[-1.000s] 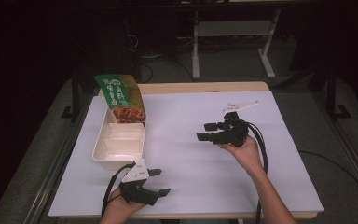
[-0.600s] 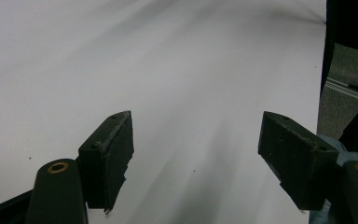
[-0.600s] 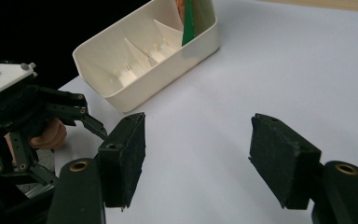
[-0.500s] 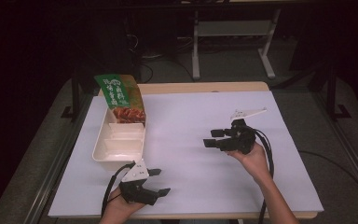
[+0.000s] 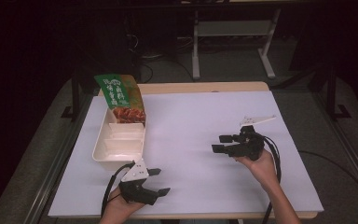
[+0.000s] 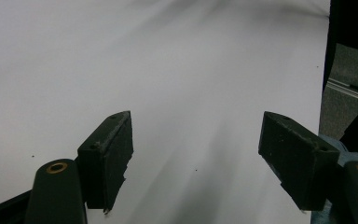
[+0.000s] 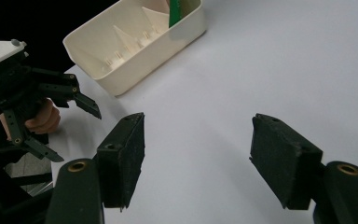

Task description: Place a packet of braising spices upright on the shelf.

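Pouch (image 5: 120,97): green snack bag, upper left of the high view, leaning in the tray's (image 5: 103,151) far end. Likely light, soft, crinkly, slippery; best pinched at its top edge. Left gripper (image 5: 158,181), lower left: jaws wide, empty. Right gripper (image 5: 223,143), right of centre: jaws wide, empty.

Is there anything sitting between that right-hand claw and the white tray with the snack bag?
Nothing visible does. Bare white tabletop lies between the right gripper and the tray holding the snack bag.
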`<state>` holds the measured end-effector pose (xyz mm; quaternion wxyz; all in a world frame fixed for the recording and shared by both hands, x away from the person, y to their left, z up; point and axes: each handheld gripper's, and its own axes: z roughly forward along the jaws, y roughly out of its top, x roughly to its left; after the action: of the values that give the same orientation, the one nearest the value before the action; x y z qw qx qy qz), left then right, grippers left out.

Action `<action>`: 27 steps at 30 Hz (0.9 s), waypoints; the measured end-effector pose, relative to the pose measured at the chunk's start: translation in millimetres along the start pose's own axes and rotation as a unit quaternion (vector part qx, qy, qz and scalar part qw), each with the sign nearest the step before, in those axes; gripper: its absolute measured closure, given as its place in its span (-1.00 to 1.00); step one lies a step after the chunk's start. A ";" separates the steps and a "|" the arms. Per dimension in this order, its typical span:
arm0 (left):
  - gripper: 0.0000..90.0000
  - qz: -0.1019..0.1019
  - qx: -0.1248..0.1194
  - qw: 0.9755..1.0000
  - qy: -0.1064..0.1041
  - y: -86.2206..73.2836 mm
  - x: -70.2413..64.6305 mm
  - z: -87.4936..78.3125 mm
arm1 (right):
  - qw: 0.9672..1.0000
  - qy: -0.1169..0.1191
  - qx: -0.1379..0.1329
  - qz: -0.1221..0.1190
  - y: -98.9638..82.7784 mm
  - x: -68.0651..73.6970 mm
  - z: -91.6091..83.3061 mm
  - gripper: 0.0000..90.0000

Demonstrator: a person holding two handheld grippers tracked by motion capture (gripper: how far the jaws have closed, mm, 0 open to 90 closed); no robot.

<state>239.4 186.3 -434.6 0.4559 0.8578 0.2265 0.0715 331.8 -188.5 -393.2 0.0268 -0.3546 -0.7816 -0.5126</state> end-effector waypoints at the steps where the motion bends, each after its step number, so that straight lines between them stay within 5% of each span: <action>1: -0.44 0.000 0.000 1.000 0.000 0.0 0.0 -0.1 | 1.000 -0.002 0.001 0.001 -1.6 -0.4 -1.1 -0.24; 27: -0.44 -0.004 -0.001 1.000 0.002 -0.1 0.8 -0.8 | 1.000 -0.009 0.001 0.022 -36.7 -6.2 -17.3 -0.25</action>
<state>239.8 187.4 -434.3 0.4567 0.8562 0.2306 0.0721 309.6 -214.1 -416.3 0.0314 -0.3767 -0.7744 -0.5073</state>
